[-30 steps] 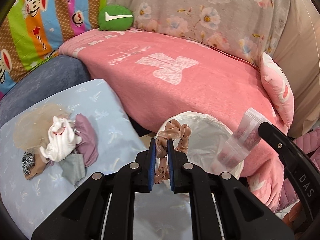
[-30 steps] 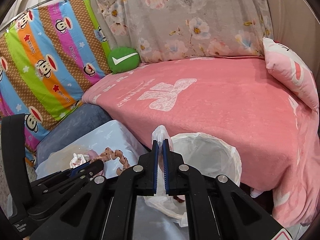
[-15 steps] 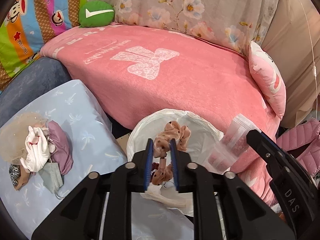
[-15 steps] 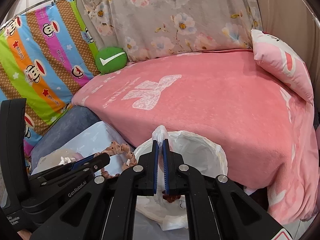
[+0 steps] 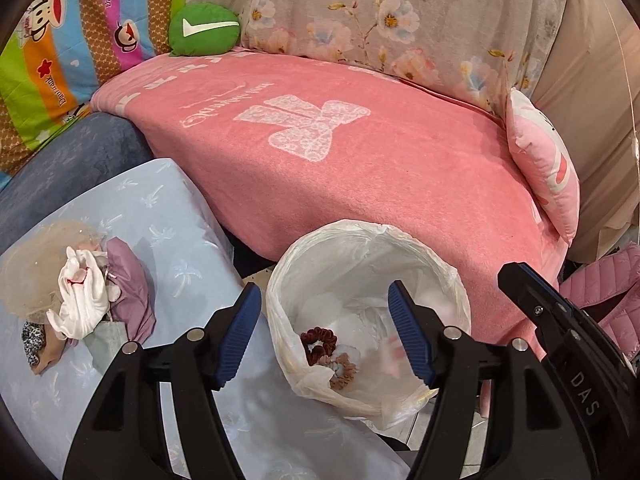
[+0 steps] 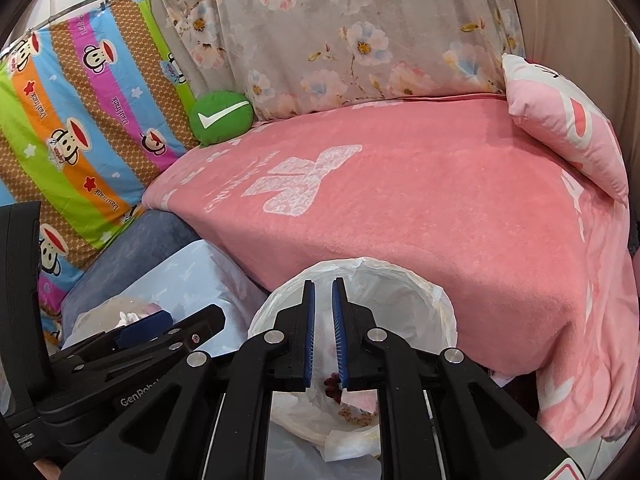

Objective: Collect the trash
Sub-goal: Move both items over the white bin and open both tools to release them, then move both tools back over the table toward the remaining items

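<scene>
Left gripper (image 5: 326,332) jaws just sprang wide, empty, over white plastic-lined trash bin (image 5: 436,258); right gripper (image 6: 323,332) barely parted, gripping nothing; scrunchies (image 5: 332,354) inside.

You are looking at a sofa lying under a pink blanket (image 5: 360,168) that is showing a pale bow print. A grey floral sheet (image 5: 400,20) is hanging behind it, and a striped cloth with cartoon monkeys (image 6: 80,120) is draping on the left from a thin metal rail. A round green cushion (image 5: 204,30) is sitting in the corner, and a pink pillow (image 6: 568,120) is leaning at the right end. A pale blue patterned cover (image 5: 168,240) is spreading over the nearer seat, beside a dark blue cushion (image 5: 80,156). A beige wall (image 5: 592,100) is closing the right side. Even, soft light is filling the room.
</scene>
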`<state>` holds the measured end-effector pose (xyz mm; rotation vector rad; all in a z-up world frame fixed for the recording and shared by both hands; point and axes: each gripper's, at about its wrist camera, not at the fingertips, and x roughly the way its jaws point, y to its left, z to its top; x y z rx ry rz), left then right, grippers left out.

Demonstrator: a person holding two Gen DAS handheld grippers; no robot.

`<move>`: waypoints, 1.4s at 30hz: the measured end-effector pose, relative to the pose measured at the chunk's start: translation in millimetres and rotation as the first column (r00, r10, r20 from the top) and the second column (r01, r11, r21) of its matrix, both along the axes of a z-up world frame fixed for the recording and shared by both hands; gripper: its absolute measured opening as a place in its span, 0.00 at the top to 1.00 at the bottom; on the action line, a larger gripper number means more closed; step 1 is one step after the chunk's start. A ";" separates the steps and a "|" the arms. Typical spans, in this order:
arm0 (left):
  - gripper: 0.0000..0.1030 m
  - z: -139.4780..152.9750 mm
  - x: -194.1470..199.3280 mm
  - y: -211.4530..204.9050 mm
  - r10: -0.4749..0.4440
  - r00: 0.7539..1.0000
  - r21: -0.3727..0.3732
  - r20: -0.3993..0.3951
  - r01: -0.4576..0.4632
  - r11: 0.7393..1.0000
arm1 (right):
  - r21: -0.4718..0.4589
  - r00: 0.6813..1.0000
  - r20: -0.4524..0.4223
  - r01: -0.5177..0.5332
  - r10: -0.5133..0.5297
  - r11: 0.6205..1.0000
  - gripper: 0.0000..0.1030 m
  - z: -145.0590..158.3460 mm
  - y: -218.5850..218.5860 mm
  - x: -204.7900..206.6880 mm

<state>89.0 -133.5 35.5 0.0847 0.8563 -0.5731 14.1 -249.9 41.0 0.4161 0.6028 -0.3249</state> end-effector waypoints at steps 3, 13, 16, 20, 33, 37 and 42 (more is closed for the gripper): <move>0.38 -0.1 -0.2 3.5 0.008 1.000 0.000 0.001 -0.008 1.000 | -0.004 1.000 -0.001 -0.002 0.002 1.000 0.84 0.5 2.6 -0.3; 0.38 1.1 -1.3 15.8 0.030 1.000 -0.012 -0.001 -0.030 0.999 | -0.017 1.000 -0.006 -0.016 0.016 1.000 0.72 1.8 12.5 0.4; 0.38 0.3 -0.6 21.0 0.040 0.999 -0.011 -0.002 -0.040 0.999 | -0.018 1.000 -0.009 -0.023 0.022 1.000 0.70 1.8 17.3 1.4; 0.38 -0.4 0.8 29.7 0.054 0.999 -0.018 -0.007 -0.054 0.998 | -0.024 0.999 -0.014 -0.033 0.033 0.999 0.69 1.3 23.6 2.2; 0.33 -7.6 6.5 68.2 0.131 0.991 -0.023 -0.026 -0.131 0.991 | -0.038 0.995 -0.040 -0.095 0.093 0.995 0.63 -2.1 61.4 12.9; 0.33 -10.9 8.1 86.6 0.161 0.987 -0.020 -0.025 -0.162 0.987 | -0.041 0.992 -0.054 -0.120 0.118 0.992 0.60 -6.0 76.4 17.4; 0.33 -15.6 10.4 113.6 0.211 0.977 -0.013 -0.025 -0.211 0.977 | -0.049 0.986 -0.069 -0.152 0.149 0.987 0.56 -10.3 99.1 24.0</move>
